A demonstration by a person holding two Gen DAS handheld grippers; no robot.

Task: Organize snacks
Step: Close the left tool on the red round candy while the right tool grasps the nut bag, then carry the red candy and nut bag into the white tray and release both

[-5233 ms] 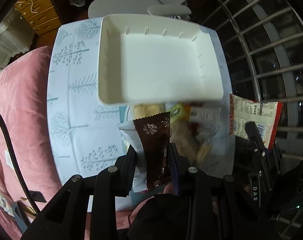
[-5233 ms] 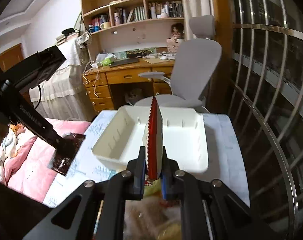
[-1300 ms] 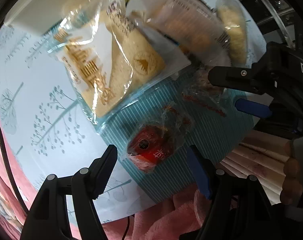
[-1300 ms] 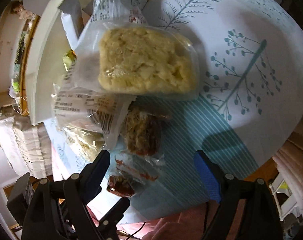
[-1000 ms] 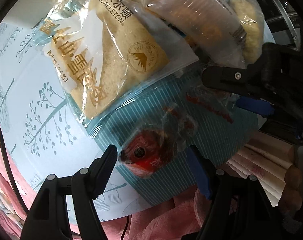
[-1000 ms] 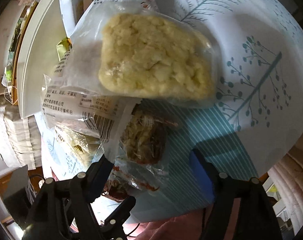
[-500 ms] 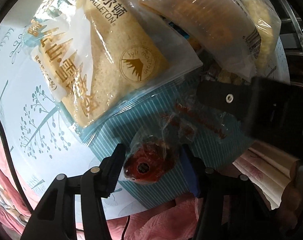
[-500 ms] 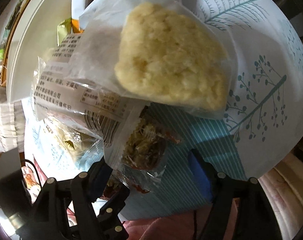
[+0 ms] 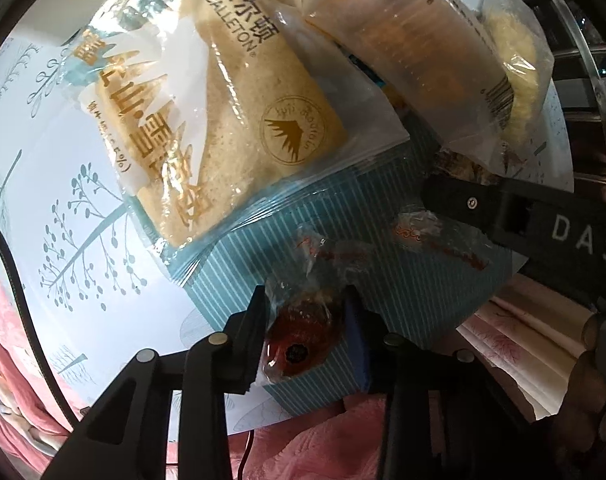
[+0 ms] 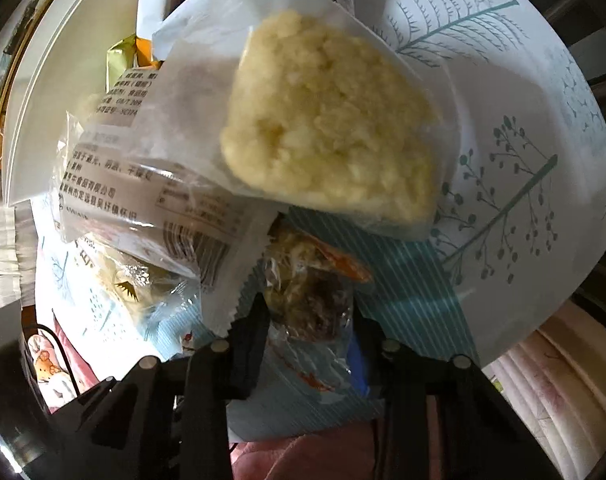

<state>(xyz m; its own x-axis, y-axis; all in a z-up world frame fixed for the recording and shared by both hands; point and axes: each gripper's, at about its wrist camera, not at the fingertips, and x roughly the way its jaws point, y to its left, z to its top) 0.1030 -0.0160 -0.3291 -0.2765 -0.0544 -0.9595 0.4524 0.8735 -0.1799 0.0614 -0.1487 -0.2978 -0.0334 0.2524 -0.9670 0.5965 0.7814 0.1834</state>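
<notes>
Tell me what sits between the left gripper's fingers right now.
In the left wrist view, the left gripper pinches a small red wrapped snack, sitting on the striped blue cloth.

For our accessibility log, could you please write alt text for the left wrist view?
The left claw is shut on a small red snack in a clear wrapper, on a teal-striped tablecloth. Beyond lie a large clear-wrapped golden cake and other packets; the right claw's black finger enters from the right.

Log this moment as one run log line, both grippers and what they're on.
left gripper: shut on red wrapped snack | right gripper: shut on brown wrapped snack | white tray: beyond pile
</notes>
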